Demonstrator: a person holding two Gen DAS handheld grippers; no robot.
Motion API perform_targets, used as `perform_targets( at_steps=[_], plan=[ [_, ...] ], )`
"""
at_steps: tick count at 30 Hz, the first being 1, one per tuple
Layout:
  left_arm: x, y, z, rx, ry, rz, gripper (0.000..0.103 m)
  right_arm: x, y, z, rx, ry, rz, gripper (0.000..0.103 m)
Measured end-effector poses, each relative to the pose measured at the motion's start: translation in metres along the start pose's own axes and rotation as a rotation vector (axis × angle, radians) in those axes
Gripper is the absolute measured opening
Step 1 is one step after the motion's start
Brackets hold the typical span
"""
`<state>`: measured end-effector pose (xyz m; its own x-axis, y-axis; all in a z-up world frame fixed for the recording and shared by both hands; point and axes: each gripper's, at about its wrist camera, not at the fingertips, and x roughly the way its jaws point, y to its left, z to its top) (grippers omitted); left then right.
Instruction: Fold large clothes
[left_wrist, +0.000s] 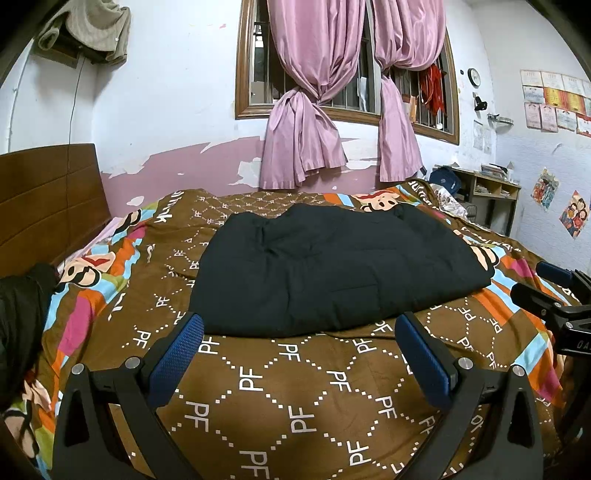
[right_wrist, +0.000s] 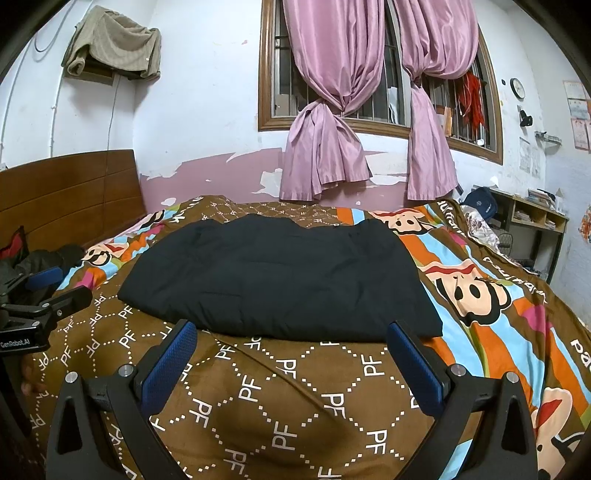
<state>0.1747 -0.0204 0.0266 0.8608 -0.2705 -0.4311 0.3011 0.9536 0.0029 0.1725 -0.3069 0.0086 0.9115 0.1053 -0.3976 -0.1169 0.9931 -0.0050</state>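
Patterned bedspread (left_wrist: 295, 387) (pink curtains (left_wrist: 306, 110) behind)

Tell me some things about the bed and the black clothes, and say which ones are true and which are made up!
1. The black garment lies on the patterned blanket. True.
2. The left gripper is clamped on the garment. False: its jaws are wide open, and it sits short of the garment's near edge with nothing in it.
3. The curtains at the window are pink and tied in knots. True.
4. The right gripper holds a corner of the blanket. False: its jaws are open and empty too.
5. The garment is bright red. False: it is black.
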Motion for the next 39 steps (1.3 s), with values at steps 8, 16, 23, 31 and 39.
perform_targets(
  at_steps=[8, 16, 23, 31, 39],
  plan=[
    [-0.0002, -0.0002, 0.0002, 0.001, 0.0, 0.001, 0.102, -0.0011, -0.0007, -0.0028, 0.002, 0.001, 0.0, 0.103],
    [-0.0002, -0.0008, 0.0005, 0.002, -0.002, 0.002, 0.102, -0.0007, -0.0016, -0.0015, 0.002, 0.003, 0.001, 0.103],
    [-0.0001, -0.0003, 0.0014, 0.002, -0.002, 0.002, 0.102, -0.0004, -0.0019, 0.0, 0.003, 0.003, 0.0, 0.103],
    [-0.0005, -0.0001, 0.001, 0.003, -0.003, 0.002, 0.102, -0.0008, -0.0029, -0.0001, 0.004, 0.004, 0.001, 0.103],
    [-0.0004, 0.0002, 0.0013, 0.004, -0.004, 0.002, 0.102, -0.0006, -0.0035, 0.0013, 0.005, 0.005, 0.001, 0.103]
  ],
)
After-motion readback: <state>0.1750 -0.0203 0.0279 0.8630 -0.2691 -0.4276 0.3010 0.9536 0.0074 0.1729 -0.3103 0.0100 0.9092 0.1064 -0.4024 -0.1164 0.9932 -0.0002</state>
